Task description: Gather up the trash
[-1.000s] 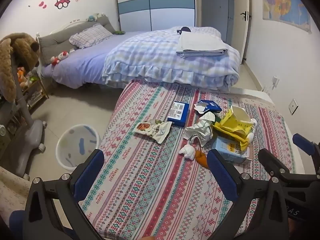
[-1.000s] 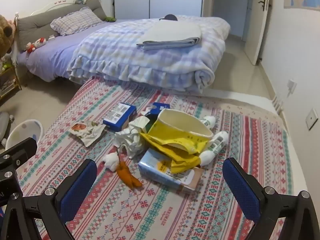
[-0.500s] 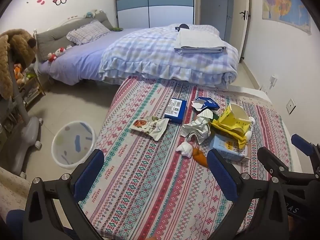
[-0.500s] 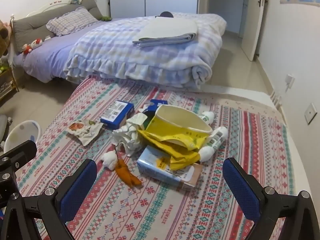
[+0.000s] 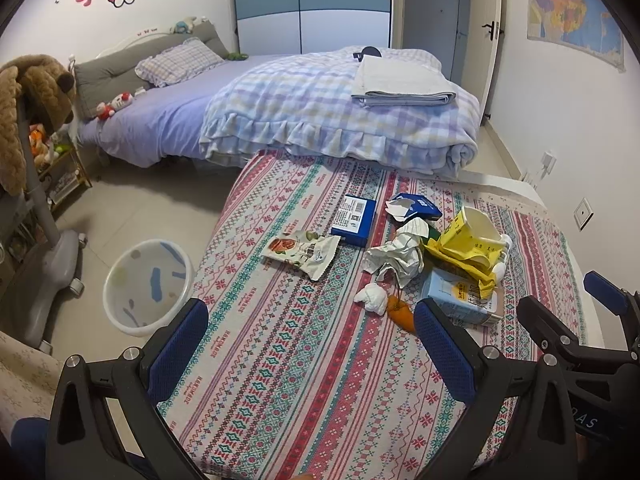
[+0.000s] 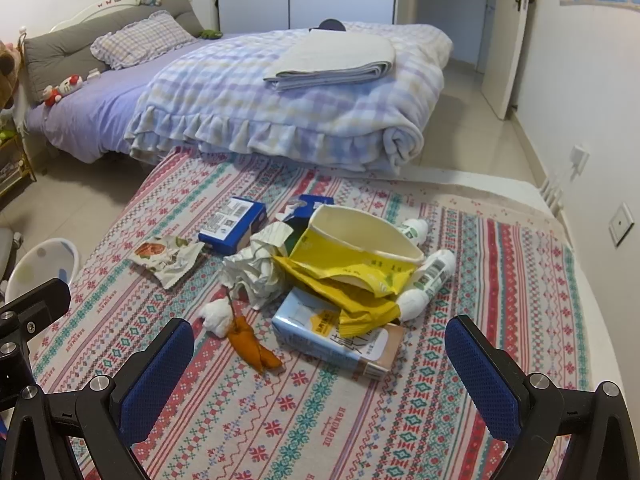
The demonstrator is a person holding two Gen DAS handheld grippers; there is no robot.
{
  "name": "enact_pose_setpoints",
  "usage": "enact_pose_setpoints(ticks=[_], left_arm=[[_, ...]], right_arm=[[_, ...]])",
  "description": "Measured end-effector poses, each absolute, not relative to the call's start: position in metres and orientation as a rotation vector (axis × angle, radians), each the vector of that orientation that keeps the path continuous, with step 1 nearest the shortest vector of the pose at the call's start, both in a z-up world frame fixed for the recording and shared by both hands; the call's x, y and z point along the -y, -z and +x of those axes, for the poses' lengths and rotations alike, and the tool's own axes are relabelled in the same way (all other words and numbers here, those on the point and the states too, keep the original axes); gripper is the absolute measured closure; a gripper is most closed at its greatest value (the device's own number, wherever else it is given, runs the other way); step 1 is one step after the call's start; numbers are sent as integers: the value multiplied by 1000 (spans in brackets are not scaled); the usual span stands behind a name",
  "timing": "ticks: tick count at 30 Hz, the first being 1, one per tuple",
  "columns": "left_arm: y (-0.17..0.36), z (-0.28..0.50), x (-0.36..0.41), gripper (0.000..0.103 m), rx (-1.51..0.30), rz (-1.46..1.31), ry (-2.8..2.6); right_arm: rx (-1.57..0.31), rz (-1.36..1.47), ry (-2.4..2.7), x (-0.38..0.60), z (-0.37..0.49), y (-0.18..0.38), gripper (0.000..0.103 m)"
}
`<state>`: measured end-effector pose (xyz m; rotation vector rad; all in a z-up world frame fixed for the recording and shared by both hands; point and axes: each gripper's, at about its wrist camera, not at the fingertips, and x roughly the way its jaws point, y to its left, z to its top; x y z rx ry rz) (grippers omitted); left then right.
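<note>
Litter [image 6: 320, 276]: all on cloth.
Bin [image 5: 148, 286]: seemingly empty.
Left gripper [image 5: 310, 346]: agape, empty.
Right gripper [image 6: 320, 364]: agape, empty.

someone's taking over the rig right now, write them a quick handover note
Left gripper: open, empty, above the near end of the patterned cloth.
Right gripper: open, empty, facing the trash pile.
Trash on the cloth: snack wrapper, blue box, crumpled paper, yellow bag, milk carton, orange peel, two white bottles.
Bin: on the floor left of the cloth.
Done: nothing gripped.
Left: everything.
</note>
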<state>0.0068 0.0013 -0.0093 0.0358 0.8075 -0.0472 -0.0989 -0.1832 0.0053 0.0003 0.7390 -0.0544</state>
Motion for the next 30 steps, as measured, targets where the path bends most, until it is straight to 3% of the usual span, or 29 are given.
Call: enact_pose_setpoints(ticks=[30], left_arm=[[13,5,-3,0,-813,37,47]], right_arm=[[-746,1,50,179,-99,-2,0]])
